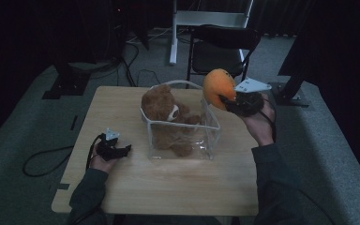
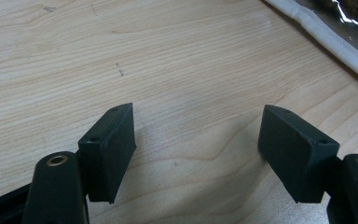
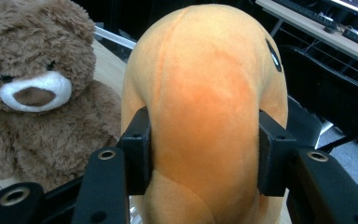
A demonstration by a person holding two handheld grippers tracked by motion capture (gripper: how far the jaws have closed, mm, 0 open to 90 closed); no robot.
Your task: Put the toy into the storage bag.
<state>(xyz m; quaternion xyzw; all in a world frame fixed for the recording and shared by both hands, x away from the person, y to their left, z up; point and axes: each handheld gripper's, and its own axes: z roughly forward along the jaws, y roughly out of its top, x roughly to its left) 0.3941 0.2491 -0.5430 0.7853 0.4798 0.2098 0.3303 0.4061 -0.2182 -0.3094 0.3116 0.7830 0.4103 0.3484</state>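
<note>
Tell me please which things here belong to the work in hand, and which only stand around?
Part of the work:
- orange plush toy, clamped in the right gripper
- clear bag on the table
- brown teddy bear sitting inside it

Standing around:
- left gripper, open, resting over bare wood
- black folding chair behind the table
- cables on the floor

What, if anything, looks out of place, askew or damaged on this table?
Nothing stands out. The brown teddy bear sits upright in the clear bag, head above its rim. The right gripper holds the orange plush toy beside the bag, squeezed but intact. The left gripper rests open on the wooden table.
</note>
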